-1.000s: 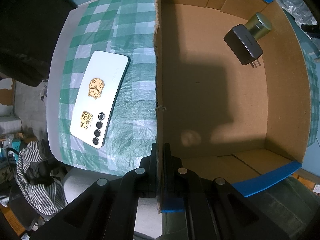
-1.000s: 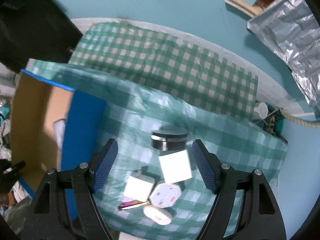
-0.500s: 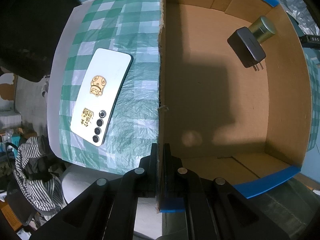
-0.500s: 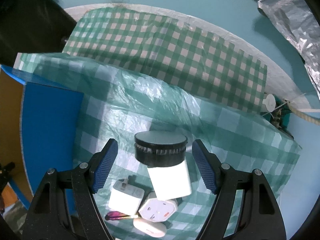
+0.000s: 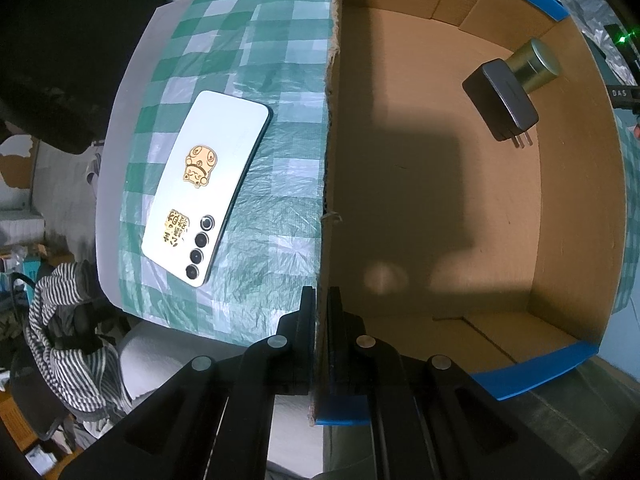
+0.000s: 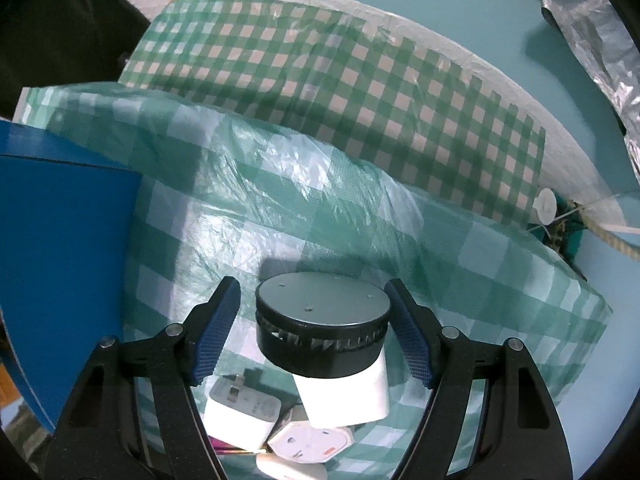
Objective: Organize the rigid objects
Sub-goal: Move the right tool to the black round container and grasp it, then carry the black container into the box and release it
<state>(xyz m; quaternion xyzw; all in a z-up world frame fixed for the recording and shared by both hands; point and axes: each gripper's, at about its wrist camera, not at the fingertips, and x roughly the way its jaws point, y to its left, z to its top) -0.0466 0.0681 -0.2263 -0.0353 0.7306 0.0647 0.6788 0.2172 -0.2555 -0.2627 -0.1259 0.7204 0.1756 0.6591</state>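
Note:
My left gripper (image 5: 321, 308) is shut on the near wall of the cardboard box (image 5: 326, 184), pinching its upper edge. Inside the box lie a black charger (image 5: 500, 100) and a gold cylinder (image 5: 534, 65) at the far right corner. A white phone (image 5: 208, 188) with gold stickers lies face down on the checked cloth left of the box. My right gripper (image 6: 314, 336) is open and straddles a white jar with a black lid (image 6: 324, 320); the blue pads (image 6: 218, 334) stand apart from the lid on both sides.
Below the jar lie a white charger (image 6: 242, 416), a white plug adapter (image 6: 310, 442) and another small white piece (image 6: 290, 468). The box's blue outer side (image 6: 64, 264) stands at the left. A striped cloth (image 5: 60, 340) hangs beyond the table edge.
My right gripper has come down over the jar, which now looms large between the open fingers. The left gripper holds the box wall as before.

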